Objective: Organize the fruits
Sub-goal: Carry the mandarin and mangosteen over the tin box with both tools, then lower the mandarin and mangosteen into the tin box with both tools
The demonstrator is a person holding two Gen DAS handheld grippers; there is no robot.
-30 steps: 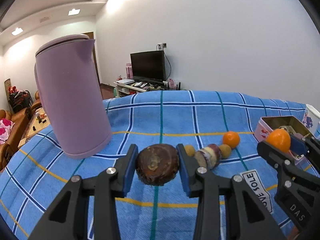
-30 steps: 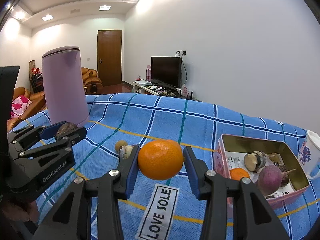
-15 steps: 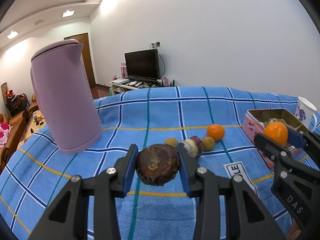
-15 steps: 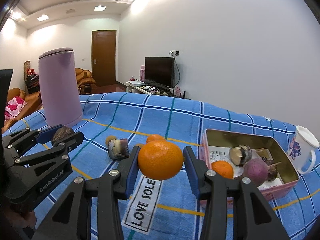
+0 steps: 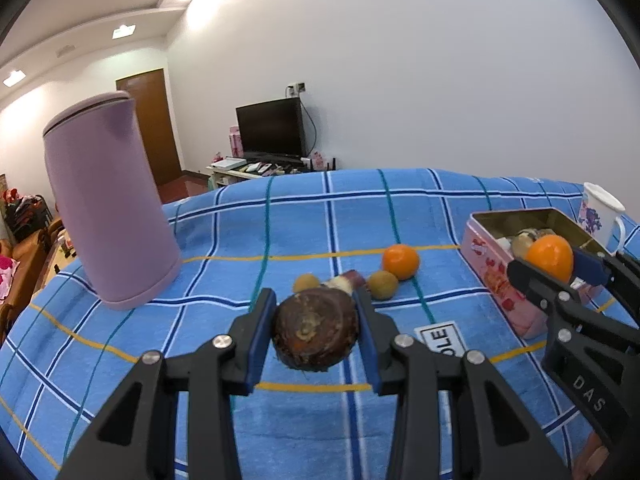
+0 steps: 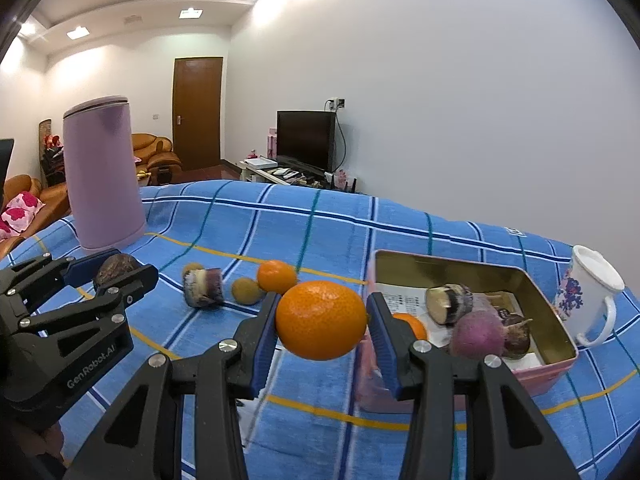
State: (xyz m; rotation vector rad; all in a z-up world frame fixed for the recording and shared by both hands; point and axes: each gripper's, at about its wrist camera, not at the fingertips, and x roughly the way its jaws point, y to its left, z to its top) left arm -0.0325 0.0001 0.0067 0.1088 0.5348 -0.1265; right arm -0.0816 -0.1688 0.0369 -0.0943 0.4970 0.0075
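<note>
My left gripper [image 5: 316, 330] is shut on a dark brown round fruit [image 5: 315, 330], held above the blue checked cloth. My right gripper [image 6: 322, 322] is shut on an orange [image 6: 321, 320], just left of the pink tin [image 6: 560, 364]. The same tin [image 5: 486, 258] shows at the right of the left wrist view, with the right gripper [image 5: 550, 262] and its orange over its near wall. Inside the tin lie a small orange [image 6: 412, 326], a purple round fruit [image 6: 478, 334] and a cut piece [image 6: 450, 304]. On the cloth sit an orange [image 5: 401, 261], two small tan fruits [image 5: 383, 285] and a cut purple piece [image 6: 202, 286].
A tall lilac kettle [image 5: 108, 208] stands at the cloth's left. A white floral mug [image 6: 588, 296] stands right of the tin. A label reading LOVE SOLE [image 5: 440, 340] lies on the cloth. Beyond the table are a television [image 6: 306, 140], sofas and a door.
Both grippers have shifted to the right with their fruit still held. The tin and mug have come further into both views, and the kettle has slid left.
</note>
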